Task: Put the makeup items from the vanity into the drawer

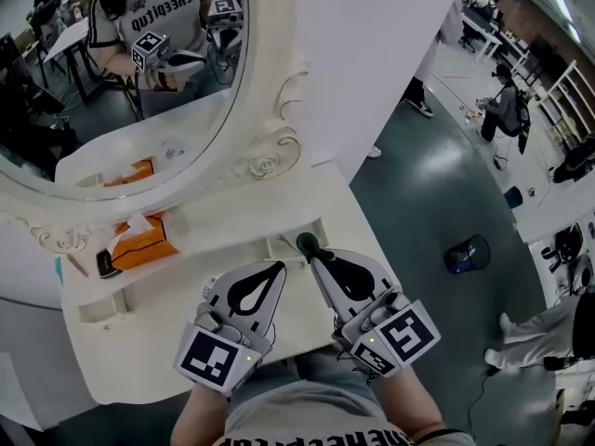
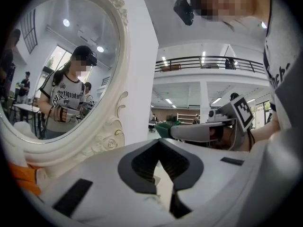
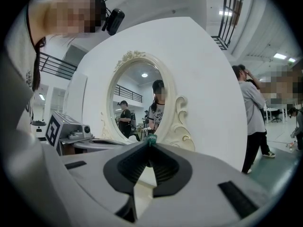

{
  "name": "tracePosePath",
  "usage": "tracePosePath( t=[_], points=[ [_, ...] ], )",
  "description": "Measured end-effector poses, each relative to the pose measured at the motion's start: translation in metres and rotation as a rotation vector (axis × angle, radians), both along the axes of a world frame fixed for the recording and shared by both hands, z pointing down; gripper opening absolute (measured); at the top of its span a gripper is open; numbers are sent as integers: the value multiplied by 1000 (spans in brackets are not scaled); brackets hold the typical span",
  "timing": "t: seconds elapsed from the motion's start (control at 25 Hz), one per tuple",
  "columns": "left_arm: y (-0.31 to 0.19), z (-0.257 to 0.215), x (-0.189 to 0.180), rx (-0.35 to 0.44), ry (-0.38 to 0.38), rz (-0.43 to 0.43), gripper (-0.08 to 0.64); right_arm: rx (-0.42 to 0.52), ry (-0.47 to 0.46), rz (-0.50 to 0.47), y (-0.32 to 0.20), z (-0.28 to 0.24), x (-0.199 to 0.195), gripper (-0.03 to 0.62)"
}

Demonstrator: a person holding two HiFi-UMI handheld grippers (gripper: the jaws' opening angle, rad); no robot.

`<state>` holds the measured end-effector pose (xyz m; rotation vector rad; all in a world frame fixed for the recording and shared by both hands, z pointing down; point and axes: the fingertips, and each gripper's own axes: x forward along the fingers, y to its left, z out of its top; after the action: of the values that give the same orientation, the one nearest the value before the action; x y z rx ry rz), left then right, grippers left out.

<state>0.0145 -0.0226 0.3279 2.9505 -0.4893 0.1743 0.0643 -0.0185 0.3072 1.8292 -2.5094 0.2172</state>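
Observation:
A small dark green makeup item point(image 1: 307, 243) is pinched at the tips of my right gripper point(image 1: 311, 252), just above the white vanity top point(image 1: 139, 342) near its raised back ledge. The right gripper view shows the green item point(image 3: 150, 138) poking up between the jaw tips, with the right gripper point(image 3: 149, 144) shut on it. My left gripper point(image 1: 277, 268) hovers beside it to the left, jaws together and empty. In the left gripper view the left gripper point(image 2: 161, 142) points toward the mirror, and the right gripper point(image 2: 176, 129) reaches in from the right with the green item point(image 2: 165, 128).
An oval mirror point(image 1: 121, 72) in an ornate white frame stands behind the ledge. An orange tissue box point(image 1: 139, 240) and a small dark object point(image 1: 105, 264) sit at the back left. The vanity's right edge drops to a grey-green floor point(image 1: 446, 193) where people stand.

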Motion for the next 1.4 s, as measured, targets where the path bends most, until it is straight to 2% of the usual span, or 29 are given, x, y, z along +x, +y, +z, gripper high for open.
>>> tracePosePath(
  t=[1.4],
  points=[
    [-25,10,-8,-26,-15,-271,18,-87,43,-238,-53,41,5,35]
  ],
)
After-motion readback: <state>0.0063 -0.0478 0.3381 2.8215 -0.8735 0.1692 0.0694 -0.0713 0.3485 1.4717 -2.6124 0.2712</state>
